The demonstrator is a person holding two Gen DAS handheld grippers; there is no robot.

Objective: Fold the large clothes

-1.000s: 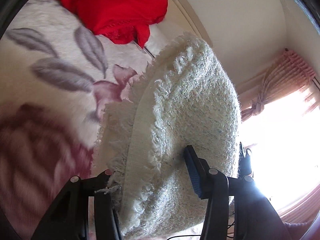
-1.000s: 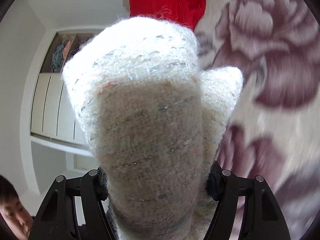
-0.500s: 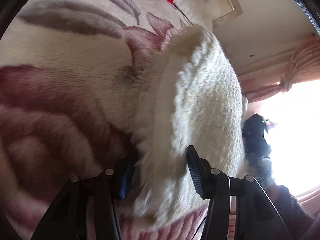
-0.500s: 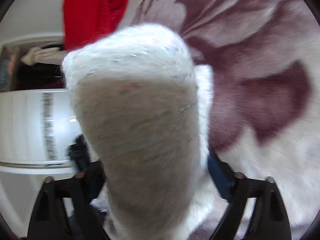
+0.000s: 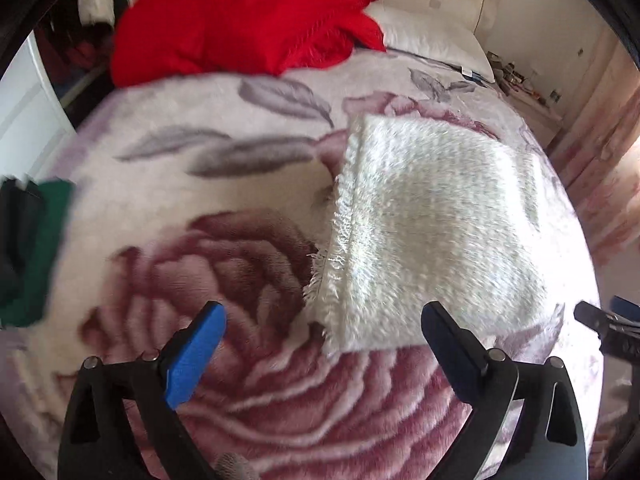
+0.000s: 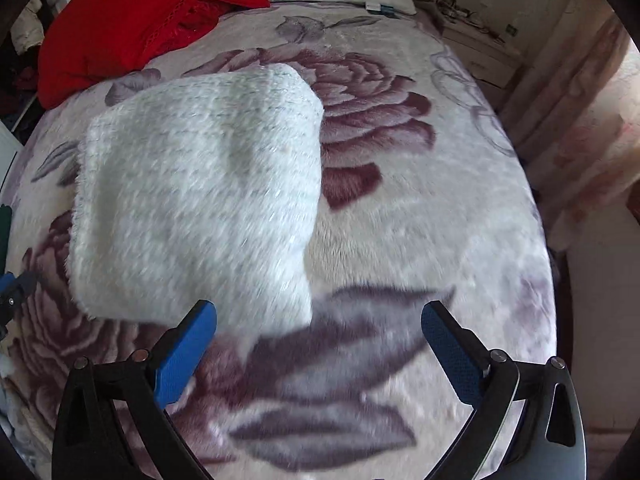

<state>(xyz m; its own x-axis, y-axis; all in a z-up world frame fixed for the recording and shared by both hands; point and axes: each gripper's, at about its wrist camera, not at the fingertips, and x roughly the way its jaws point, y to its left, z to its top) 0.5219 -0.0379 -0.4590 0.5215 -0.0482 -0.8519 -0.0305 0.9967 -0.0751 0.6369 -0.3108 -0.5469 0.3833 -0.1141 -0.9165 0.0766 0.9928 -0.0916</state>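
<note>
1. The white sweater (image 5: 432,236) lay on the flowered blanket (image 5: 248,364) as a compact folded rectangle, fringed edge toward my left side.
2. My left gripper (image 5: 322,348) had just been opening; jaws stood wide, nothing between them, sweater just beyond the tips.
3. My right gripper (image 6: 318,346) had likewise just been opening; jaws wide and empty, clear of the sweater (image 6: 196,204).
4. I judged this fold finished and released.
5. A red garment (image 5: 244,16) sat bunched at the far end, apparently unfolded, so probably next.
</note>
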